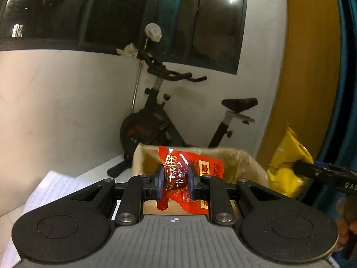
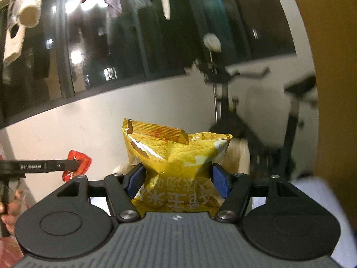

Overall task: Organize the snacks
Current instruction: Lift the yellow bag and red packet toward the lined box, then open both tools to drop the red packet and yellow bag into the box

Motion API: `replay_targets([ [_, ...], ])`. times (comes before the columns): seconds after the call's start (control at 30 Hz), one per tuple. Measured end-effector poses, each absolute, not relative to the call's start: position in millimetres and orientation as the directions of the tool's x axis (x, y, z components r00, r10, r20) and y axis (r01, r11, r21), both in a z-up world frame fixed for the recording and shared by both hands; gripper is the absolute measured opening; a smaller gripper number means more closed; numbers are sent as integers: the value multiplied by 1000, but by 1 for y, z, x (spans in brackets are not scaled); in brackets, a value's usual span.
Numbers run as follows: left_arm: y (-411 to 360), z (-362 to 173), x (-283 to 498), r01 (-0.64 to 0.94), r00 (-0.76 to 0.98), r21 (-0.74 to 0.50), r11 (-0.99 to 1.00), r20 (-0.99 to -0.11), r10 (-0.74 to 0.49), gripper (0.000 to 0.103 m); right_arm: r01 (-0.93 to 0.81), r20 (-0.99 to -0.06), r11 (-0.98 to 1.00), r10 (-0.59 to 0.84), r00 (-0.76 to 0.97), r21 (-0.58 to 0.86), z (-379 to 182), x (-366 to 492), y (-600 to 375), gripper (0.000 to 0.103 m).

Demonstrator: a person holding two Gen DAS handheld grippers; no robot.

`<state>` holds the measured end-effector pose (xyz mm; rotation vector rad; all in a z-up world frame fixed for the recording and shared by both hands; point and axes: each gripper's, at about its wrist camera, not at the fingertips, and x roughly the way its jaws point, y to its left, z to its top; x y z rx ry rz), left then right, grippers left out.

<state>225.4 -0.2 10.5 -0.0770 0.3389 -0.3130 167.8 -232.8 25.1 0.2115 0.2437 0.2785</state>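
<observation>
The left gripper (image 1: 176, 179) is clamping a red snack packet (image 1: 189, 174) between its blue pads (image 1: 161, 182), with the jaws drawn in close and the shiny wrapper crumpling between them. The packet is being held in the air just in front of an open cardboard box (image 1: 243, 163), whose brown rim is showing behind and to both sides of it. A black exercise bike (image 1: 156, 120) is standing behind the box against a white wall (image 1: 55, 102), under a dark window (image 1: 111, 11).

The right gripper (image 2: 177, 178) is squeezing a puffy yellow snack bag (image 2: 176, 156) at its waist, jaws set moderately apart around it, and the bag is bulging above and below the blue pads (image 2: 221, 183). It too is being held off any surface. In the left wrist view this yellow bag (image 1: 287, 163) is appearing at the right, just beside the box, with the right gripper's finger across it. In the right wrist view the red packet (image 2: 77, 165) is appearing at the left, well apart from the yellow bag. Clothes (image 2: 26, 11) are hanging in front of the window (image 2: 156, 44) above, and the background there is blurring.
</observation>
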Motion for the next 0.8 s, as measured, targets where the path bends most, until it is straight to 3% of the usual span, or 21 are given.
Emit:
replay_targets([
  [0.2, -43, 6, 282, 258, 899, -66, 964, -350, -265, 22, -198, -163, 976, 210, 964, 90, 30, 232, -210, 67],
  [0.43, -52, -13, 328, 249, 850, -91, 964, -457, -262, 23, -150, -280, 985, 169, 945, 89, -5, 285, -200, 67],
  [0.53, -49, -24, 340, 247, 822, -88, 965, -508, -257, 31, -140, -354, 985, 168, 920, 101, -21, 297, -198, 67],
  [0.6, -43, -28, 339, 239, 816, -81, 968, -524, -245, 47, -141, -400, 982, 179, 899, 123, -28, 301, -200, 70],
  [0.8, -30, -29, 339, 214, 807, -74, 974, -549, -219, 51, -101, -459, 988, 145, 876, 119, -35, 297, -203, 79],
])
